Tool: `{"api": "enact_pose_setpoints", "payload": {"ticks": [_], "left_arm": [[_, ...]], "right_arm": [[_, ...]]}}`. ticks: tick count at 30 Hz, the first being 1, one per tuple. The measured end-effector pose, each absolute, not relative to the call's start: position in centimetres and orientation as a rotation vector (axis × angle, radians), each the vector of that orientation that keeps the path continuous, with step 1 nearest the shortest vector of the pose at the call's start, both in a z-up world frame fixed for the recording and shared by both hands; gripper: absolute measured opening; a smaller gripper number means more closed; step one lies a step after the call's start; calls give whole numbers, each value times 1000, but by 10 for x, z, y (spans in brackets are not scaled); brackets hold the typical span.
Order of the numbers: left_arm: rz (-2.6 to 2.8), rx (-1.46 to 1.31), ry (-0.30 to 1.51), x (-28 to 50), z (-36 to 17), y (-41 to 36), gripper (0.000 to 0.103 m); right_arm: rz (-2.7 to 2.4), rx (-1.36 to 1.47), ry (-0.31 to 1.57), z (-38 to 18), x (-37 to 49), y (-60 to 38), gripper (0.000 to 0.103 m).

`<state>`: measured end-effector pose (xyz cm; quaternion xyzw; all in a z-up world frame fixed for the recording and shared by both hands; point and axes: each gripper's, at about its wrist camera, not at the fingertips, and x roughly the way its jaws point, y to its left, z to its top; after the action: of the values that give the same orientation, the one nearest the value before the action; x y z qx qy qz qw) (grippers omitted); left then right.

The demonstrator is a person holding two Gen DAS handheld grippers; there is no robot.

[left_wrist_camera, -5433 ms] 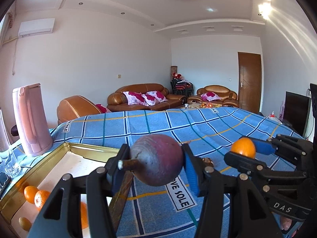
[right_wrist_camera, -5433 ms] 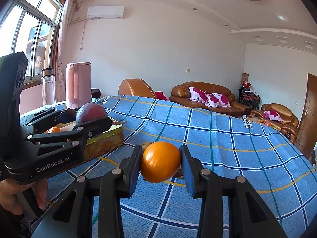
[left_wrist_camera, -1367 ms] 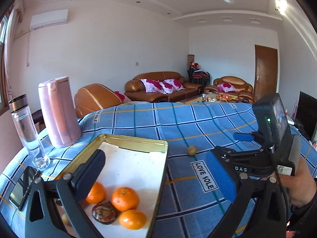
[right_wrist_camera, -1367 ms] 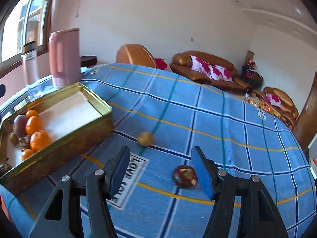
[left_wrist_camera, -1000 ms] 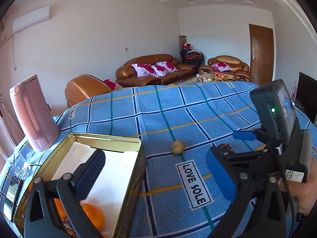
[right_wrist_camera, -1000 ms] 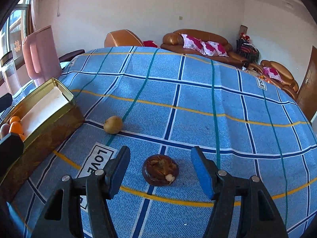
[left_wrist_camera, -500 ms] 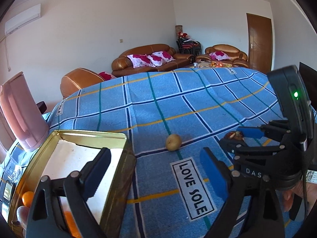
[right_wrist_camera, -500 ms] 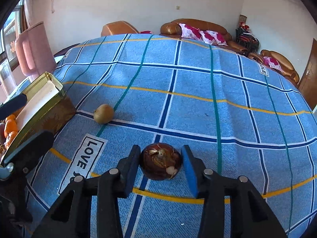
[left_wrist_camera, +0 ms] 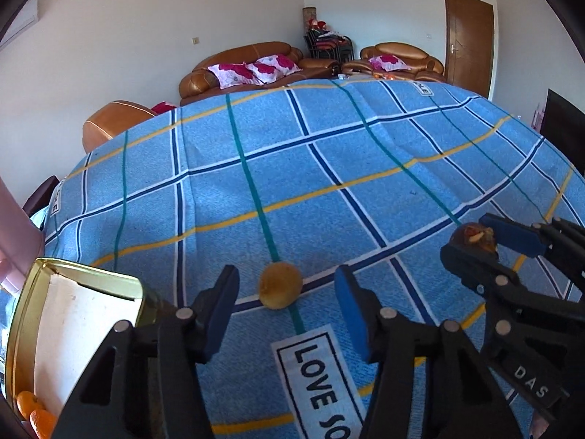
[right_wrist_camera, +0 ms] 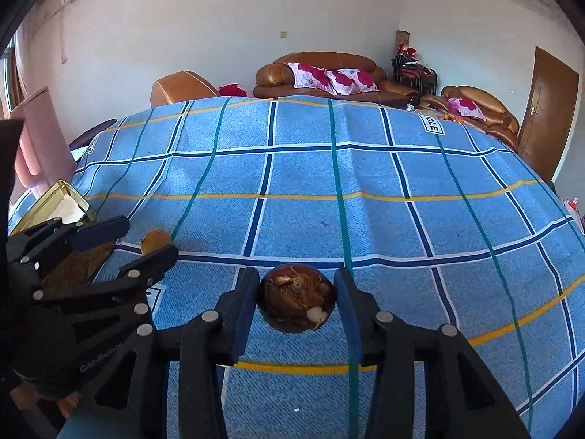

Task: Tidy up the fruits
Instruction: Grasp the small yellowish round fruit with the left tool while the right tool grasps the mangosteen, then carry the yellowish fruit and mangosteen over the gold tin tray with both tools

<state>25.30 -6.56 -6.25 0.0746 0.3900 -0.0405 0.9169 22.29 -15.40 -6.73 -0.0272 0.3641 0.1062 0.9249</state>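
A small tan fruit [left_wrist_camera: 280, 285] lies on the blue checked cloth [left_wrist_camera: 329, 168]. My left gripper [left_wrist_camera: 285, 281] straddles it with its jaws closing, and a gap shows between each blue pad and the fruit. My right gripper [right_wrist_camera: 296, 281] is shut on a dark brown round fruit [right_wrist_camera: 296, 301] that rests on the cloth. In the left wrist view the right gripper [left_wrist_camera: 471, 237] and its dark fruit [left_wrist_camera: 475, 236] show at the right. The right wrist view has the left gripper [right_wrist_camera: 148, 239] around the tan fruit [right_wrist_camera: 155, 238] at the left.
A gold tin tray [left_wrist_camera: 22, 292] with a white liner stands at the left and holds oranges [left_wrist_camera: 33, 409] at its near end. A pink kettle [right_wrist_camera: 40, 139] stands behind it. A "LOVE SOLE" label [left_wrist_camera: 318, 376] is sewn on the cloth. Sofas stand beyond the table.
My left gripper has come down and forward from the tray to the tan fruit, its jaws narrowing. My right gripper has closed on the dark brown fruit.
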Motion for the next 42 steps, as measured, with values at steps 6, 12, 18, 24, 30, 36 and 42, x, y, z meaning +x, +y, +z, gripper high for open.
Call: {"api": "enact_pose_setpoints", "payload": {"ticks": [6,12,18,24,30,36,42], "left_arm": [[-90,114,872,265,-71,-60,48],[-136,68,889,266,-73,-55,28],[-145,104,848,255,-67,-61,28],[-145,106,810,248,-61,-60,28],[-142,79,769,242,-55,-56,28],[-130,73,708,233,-48,-54,28],[-128,83,654,224,-41,-55,28]], "right_arm": [[224,-47,757,-69,226,-155,45],[229,-51,755,-69,225,-155,45],[237,-52,750,-68,225,-154,45],[243,-55,745,-68,224,-154,45],[251,-59,724,-65,221,-153,45],[258,-55,685,-61,215,-154,45],[258,-60,643,-56,208,-154,45]]}}
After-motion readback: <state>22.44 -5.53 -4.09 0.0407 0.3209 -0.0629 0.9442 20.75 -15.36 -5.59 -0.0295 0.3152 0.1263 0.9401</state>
